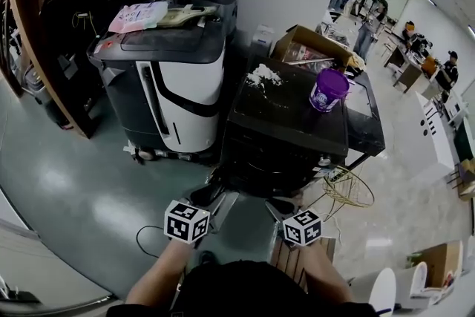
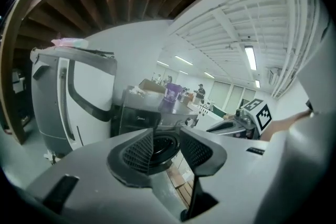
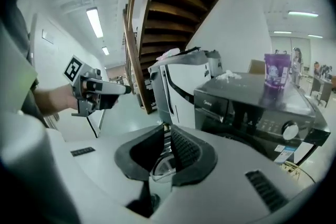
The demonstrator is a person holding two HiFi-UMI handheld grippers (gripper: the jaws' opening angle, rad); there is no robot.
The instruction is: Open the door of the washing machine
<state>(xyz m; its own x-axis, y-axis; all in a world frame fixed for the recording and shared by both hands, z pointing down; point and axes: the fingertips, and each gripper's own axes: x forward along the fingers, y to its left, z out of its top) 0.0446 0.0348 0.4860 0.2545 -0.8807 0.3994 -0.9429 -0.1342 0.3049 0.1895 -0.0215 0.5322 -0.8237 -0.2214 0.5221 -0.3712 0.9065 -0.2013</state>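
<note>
Left tongs (image 2: 166, 132) are held partly open, right tongs (image 3: 167, 127) nearly closed; both empty. The washing machine (image 1: 286, 115) stands at twelve o'clock, door (image 2: 164, 145) shut. The door's edge should be hooked, then drawn outward steadily.

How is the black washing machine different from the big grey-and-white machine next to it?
The black washing machine is lower; the grey-and-white machine stands taller. The washing machine carries a purple tub; the grey-and-white machine carries pink papers. Both stand side by side.
</note>
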